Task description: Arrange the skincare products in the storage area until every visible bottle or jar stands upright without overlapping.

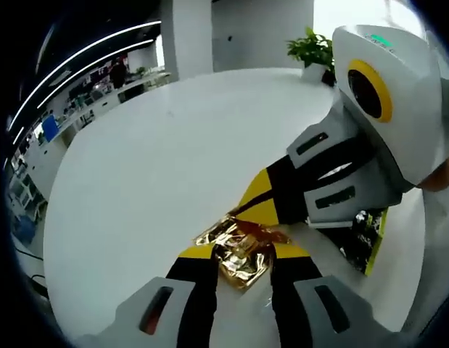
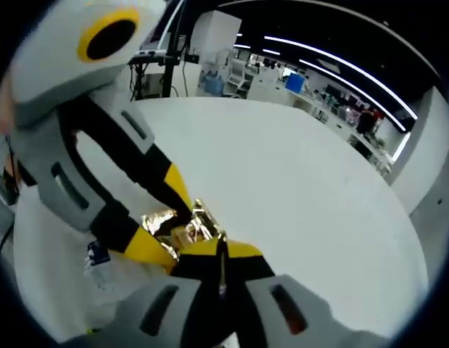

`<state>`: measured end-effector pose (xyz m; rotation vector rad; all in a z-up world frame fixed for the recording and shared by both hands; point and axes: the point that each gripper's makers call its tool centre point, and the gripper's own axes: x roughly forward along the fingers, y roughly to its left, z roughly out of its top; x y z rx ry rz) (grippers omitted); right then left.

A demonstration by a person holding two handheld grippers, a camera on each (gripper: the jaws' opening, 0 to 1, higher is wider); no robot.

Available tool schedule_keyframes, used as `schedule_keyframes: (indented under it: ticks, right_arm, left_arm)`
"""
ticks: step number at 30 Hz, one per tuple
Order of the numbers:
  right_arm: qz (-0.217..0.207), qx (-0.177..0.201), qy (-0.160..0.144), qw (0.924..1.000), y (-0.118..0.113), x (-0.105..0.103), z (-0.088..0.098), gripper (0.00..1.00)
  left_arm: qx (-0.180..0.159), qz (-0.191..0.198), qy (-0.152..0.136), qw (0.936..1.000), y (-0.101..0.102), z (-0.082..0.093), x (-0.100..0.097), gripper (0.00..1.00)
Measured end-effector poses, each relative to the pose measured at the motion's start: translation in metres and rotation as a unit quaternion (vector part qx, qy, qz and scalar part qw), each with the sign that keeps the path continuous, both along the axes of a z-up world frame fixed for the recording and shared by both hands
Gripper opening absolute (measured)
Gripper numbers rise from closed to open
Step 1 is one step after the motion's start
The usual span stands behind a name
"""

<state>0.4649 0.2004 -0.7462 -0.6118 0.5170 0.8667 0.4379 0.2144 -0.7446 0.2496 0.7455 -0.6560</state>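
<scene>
A crumpled gold foil packet (image 1: pixel 235 239) lies just above the white table (image 1: pixel 159 167). My left gripper (image 1: pixel 244 255) has its yellow-tipped jaws on both sides of the packet, shut on it. The right gripper (image 1: pixel 246 212) comes in from the right, and its tips meet on the packet's far edge. In the right gripper view, my right gripper (image 2: pixel 222 250) has its jaws pressed together on the near edge of the gold foil packet (image 2: pixel 199 217). The left gripper (image 2: pixel 166 217) holds the packet from the left.
A flat green and black packet (image 1: pixel 368 239) lies on the table under the right gripper. A small clear sachet with a blue label (image 2: pixel 99 255) lies beneath the left gripper. A potted plant (image 1: pixel 311 47) stands at the table's far edge. Office desks lie beyond.
</scene>
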Motion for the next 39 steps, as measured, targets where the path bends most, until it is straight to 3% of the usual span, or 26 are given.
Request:
schedule_keyframes:
  ticks: [6, 9, 22, 39]
  right_arm:
    - [0.022, -0.013, -0.025, 0.9993, 0.001, 0.002, 0.003, 0.04]
    - [0.029, -0.025, -0.053, 0.9979, 0.0, 0.005, 0.01, 0.16]
    - [0.005, -0.022, -0.038, 0.999, -0.016, 0.006, 0.012, 0.21]
    - [0.001, -0.001, -0.02, 0.9998, -0.031, -0.008, 0.028, 0.27]
  left_arm:
    - [0.003, -0.003, 0.0, 1.0, 0.0, 0.002, 0.0, 0.24]
    - [0.003, -0.003, -0.002, 1.0, 0.0, 0.002, -0.001, 0.24]
    - [0.009, -0.004, -0.001, 0.9999, 0.0, 0.002, 0.0, 0.24]
    - [0.012, 0.003, -0.001, 0.9999, -0.002, 0.007, -0.001, 0.25]
